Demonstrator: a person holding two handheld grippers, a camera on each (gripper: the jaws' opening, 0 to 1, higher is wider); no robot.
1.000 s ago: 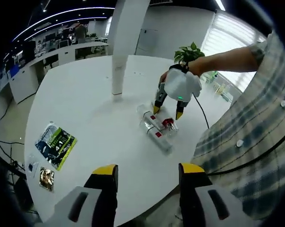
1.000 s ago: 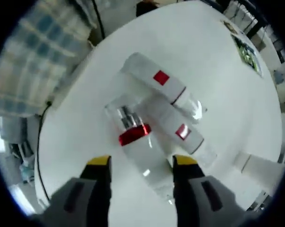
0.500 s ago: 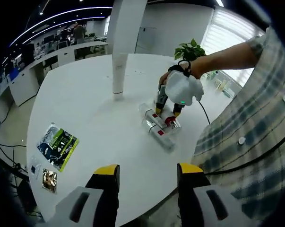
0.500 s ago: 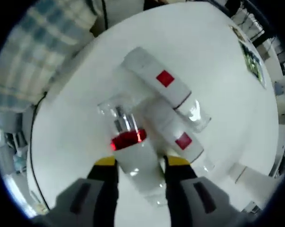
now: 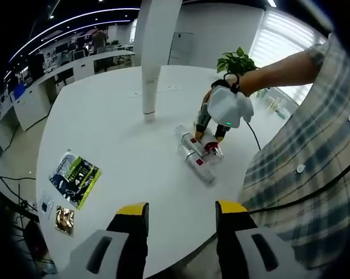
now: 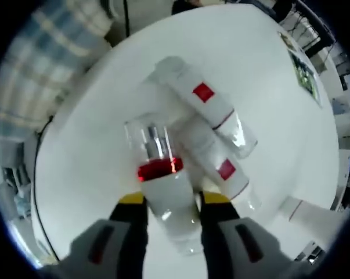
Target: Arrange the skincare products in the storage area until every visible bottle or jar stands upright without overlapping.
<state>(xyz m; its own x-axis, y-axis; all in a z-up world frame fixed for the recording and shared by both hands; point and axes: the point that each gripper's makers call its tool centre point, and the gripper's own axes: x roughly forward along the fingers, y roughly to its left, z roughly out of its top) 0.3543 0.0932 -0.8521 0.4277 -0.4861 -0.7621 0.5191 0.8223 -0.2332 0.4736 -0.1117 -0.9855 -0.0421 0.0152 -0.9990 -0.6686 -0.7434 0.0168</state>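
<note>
White bottle [image 6: 166, 195], red collar

In the right gripper view three bottles lie on the counter [image 6: 267, 75]: the pump bottle [image 6: 163, 195] between the right tongs [image 6: 168, 200], two capped bottles [image 6: 205, 104] [image 6: 218, 165] side by side to its right, touching.

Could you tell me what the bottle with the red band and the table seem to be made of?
The white red-banded bottle looks like glossy opaque plastic or glass, showing highlights; its clear cap is see-through, the red band shiny, maybe metallic. The round white table looks smooth, matte laminate.
</note>
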